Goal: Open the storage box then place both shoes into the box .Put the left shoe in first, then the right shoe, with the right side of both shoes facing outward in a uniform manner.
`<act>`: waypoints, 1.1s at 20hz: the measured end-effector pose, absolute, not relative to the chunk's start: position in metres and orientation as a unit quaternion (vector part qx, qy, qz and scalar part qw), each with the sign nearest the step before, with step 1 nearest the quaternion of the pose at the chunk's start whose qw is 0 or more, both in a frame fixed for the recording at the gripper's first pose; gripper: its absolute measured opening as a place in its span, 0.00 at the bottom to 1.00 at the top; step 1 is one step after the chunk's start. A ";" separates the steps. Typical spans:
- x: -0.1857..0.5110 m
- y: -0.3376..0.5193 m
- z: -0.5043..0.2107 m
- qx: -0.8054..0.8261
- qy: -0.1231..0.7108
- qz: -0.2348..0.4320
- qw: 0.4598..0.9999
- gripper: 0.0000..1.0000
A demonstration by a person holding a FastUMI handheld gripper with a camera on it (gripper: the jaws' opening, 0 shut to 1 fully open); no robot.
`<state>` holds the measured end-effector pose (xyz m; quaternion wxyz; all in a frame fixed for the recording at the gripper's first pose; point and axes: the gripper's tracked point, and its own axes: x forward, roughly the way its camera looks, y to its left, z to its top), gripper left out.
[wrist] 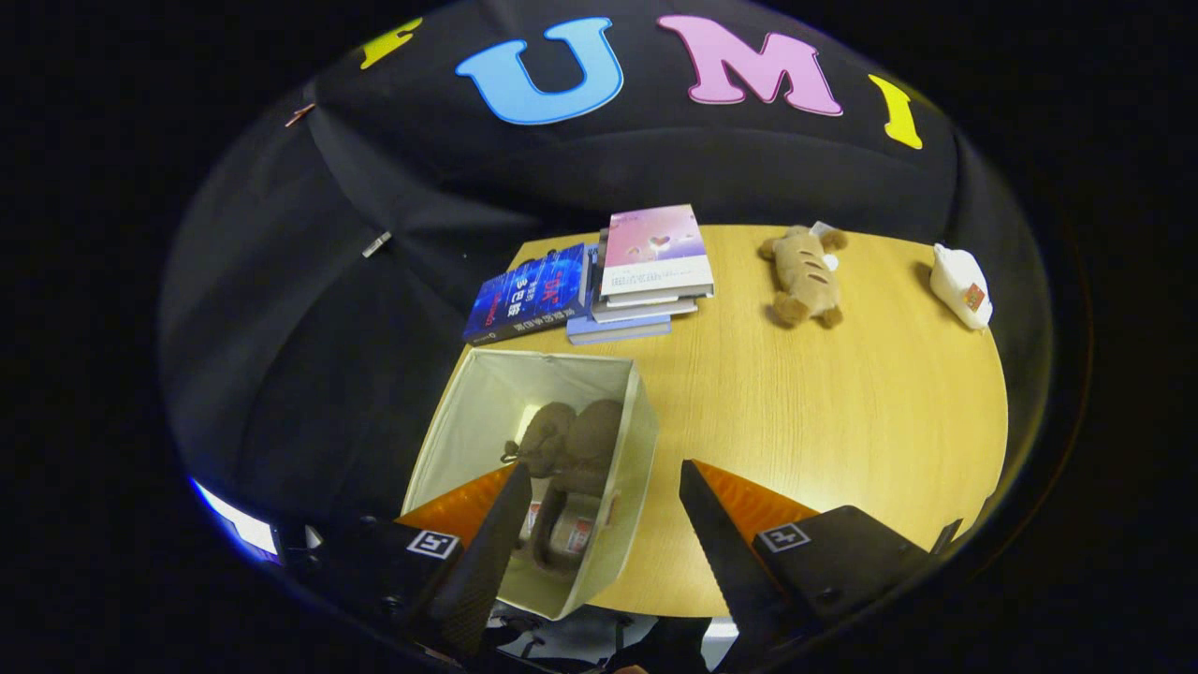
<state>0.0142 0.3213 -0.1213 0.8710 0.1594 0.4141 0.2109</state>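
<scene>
An open pale storage box (pixel 468 412) stands on the wooden table (pixel 842 412) near its left front corner. Two brown shoes (pixel 571 445) lie inside it, side by side. My gripper (pixel 604 473) hovers above the box's right wall, open, with nothing between its fingers. The left finger (pixel 491 543) hangs over the box's inside and hides part of the shoes. Over the bare table just right of the box is the right finger (pixel 721 543).
A stack of books (pixel 646 271) and a blue book (pixel 529 295) lie at the table's far left. A brown plush toy (pixel 805 276) lies at the far middle, a white plush toy (pixel 959 285) at the far right corner.
</scene>
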 end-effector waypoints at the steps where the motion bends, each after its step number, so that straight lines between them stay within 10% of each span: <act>1: 0.015 0.310 -0.116 0.161 0.399 0.209 0.878 0.99; 22: 0.017 0.062 -0.039 0.032 0.104 0.101 0.989 0.98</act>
